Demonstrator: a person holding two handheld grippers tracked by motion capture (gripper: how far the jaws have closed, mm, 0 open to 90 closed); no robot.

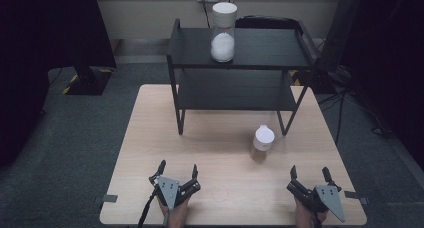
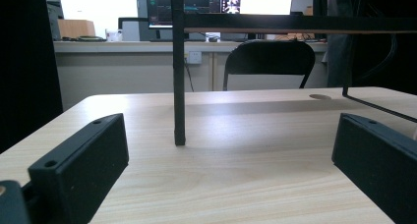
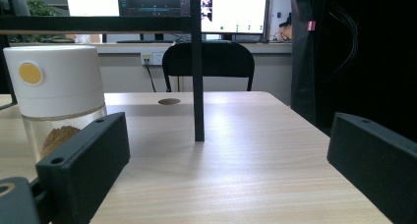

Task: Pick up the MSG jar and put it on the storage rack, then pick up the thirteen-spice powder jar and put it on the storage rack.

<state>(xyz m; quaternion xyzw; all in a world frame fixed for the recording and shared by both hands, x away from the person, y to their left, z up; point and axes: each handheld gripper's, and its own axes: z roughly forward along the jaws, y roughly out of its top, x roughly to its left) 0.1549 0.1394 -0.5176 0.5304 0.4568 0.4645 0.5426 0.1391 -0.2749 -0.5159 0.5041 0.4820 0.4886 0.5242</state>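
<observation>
Pale wood counter (image 1: 150, 138), light grain, sits on grey carpet.

Black two-tier metal shelf (image 1: 265, 48) stands at the far half of the counter on thin legs. One leg shows close in the left gripper view (image 2: 179, 76), another in the right gripper view (image 3: 197, 76).

Tall clear jar (image 1: 223, 32) with a white lid on the shelf's top tier, left of centre; white grains fill its lower part.

Small jar (image 1: 262, 144) on the counter, upright, just in front of the shelf's right front leg and well apart from both grippers. Wide white lid, clear body, brown powder heaped in the bottom. In the right gripper view the jar (image 3: 56, 101) stands at far left, partly behind a finger; a round yellow dot marks the lid's side.

Left gripper (image 1: 178, 169) at the near edge of the counter, fingers spread wide, nothing between them; bare counter between them in its own view.

Right gripper (image 1: 310, 173) at the near right edge, fingers likewise spread wide and holding nothing. The small jar is nearer this one, ahead and to its left.
</observation>
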